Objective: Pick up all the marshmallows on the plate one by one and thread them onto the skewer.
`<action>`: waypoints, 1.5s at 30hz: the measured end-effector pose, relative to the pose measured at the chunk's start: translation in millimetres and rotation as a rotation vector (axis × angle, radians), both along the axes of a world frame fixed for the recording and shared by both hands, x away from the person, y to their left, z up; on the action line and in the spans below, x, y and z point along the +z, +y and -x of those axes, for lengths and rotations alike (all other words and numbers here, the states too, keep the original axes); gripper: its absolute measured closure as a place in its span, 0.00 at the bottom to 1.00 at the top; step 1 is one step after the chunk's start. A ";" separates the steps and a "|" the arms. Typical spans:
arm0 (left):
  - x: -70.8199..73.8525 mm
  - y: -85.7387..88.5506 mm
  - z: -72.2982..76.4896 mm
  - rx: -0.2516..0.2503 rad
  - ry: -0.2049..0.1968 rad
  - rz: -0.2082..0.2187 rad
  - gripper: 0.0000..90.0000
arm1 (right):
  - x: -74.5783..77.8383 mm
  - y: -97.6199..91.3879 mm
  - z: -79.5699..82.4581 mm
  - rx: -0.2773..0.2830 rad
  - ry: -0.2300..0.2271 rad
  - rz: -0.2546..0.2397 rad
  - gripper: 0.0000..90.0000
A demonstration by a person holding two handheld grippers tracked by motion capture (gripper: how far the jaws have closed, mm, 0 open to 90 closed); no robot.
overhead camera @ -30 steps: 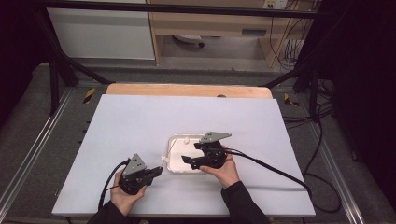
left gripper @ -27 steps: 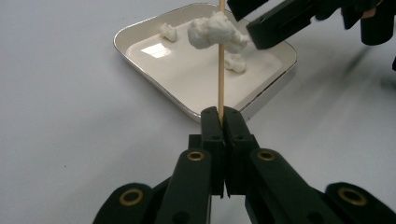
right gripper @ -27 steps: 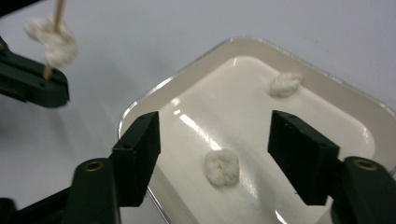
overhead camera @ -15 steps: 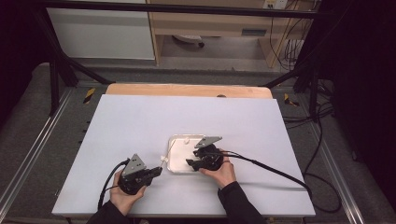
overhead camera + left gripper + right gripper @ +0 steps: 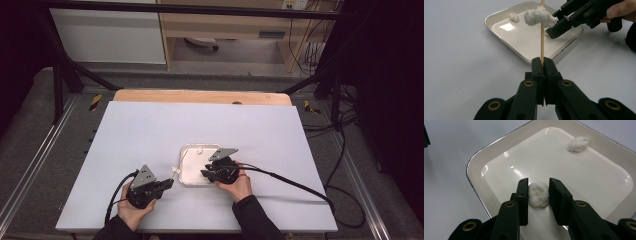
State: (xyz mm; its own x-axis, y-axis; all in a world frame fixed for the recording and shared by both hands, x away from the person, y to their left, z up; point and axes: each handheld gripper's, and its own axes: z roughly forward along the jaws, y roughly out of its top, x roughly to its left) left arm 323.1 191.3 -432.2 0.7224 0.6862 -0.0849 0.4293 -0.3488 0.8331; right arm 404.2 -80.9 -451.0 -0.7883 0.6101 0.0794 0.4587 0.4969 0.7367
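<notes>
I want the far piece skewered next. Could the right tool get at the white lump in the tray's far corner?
Probably yes. The small white lump lies alone on the shallow cream tray, nothing around it. But the right tool now brackets another white lump, its jaws just closing.

Left wide bare worktop (image 5: 150, 130) open on the far, left and right sides. Crowded the near middle with tray (image 5: 186, 150), upright skewer (image 5: 542, 30) and right gripper (image 5: 205, 174) over the tray.

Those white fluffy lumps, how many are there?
3. One lump is speared on the stick, one lies in the tray between the right gripper jaws, one near the tray's far corner.
</notes>
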 end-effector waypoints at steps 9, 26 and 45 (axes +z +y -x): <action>0.0 -0.7 0.2 -0.006 -0.003 -0.001 0.99 | 19.2 -10.4 3.1 0.006 -0.007 -0.100 0.80; -0.1 -3.0 1.1 -0.018 -0.004 -0.004 0.99 | 77.4 -34.7 8.1 0.019 -0.046 -0.386 0.80; 0.6 -5.1 2.4 -0.038 -0.015 -0.008 0.99 | 99.7 -22.3 -5.2 0.056 0.004 -0.533 0.81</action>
State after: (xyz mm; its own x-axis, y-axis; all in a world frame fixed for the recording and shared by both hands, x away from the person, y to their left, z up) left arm 320.8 186.2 -431.6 0.7492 0.6588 -0.0687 0.4033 -0.3715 0.8363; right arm 409.3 -103.1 -351.3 -0.8176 0.4410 0.3702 0.4458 0.0779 0.8917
